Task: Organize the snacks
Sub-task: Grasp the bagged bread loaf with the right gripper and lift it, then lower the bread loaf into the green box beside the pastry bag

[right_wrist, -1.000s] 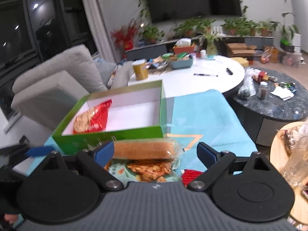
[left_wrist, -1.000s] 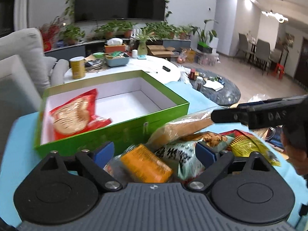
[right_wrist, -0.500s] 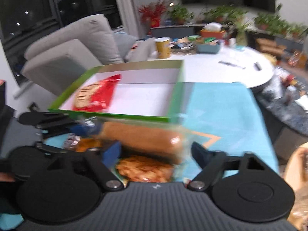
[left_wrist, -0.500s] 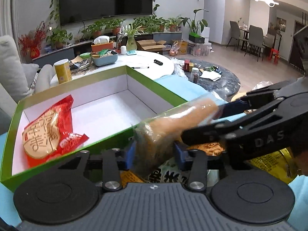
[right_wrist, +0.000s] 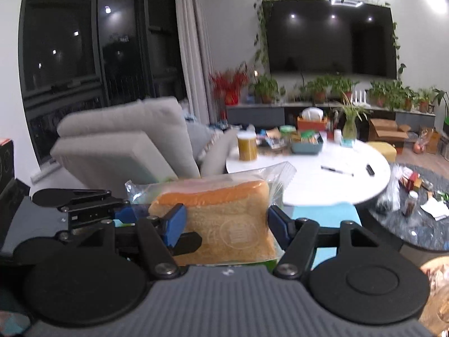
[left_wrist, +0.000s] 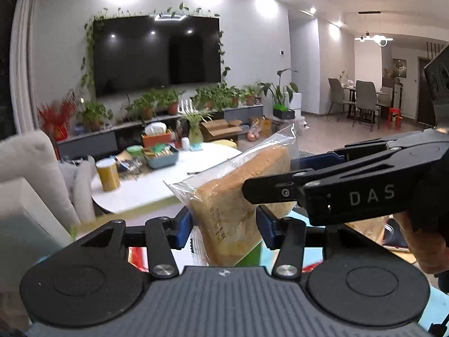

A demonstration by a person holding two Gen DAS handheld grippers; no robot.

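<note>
Green box almost hidden behind the left hand-held gripper (left_wrist: pixel 224 221), just a blurred lime edge (left_wrist: pixel 84 224) showing at lower left. Both tools clamp one bagged bread loaf (left_wrist: pixel 238 196), held up in the air: left pads squeeze its near end, the right hand-held gripper (right_wrist: pixel 224 224) grips its flat sides. Crinkly clear wrapper, spongy tan crumb, orange crust. Behind, a round white bench (right_wrist: pixel 336 179) carries a yellow can (right_wrist: pixel 247 148).

Bread pack (right_wrist: pixel 224 224): golden-brown crumb, orange crust, clear wrap. Tool pads (right_wrist: pixel 174 221): blue. Round desk (right_wrist: pixel 336 179): white.
</note>
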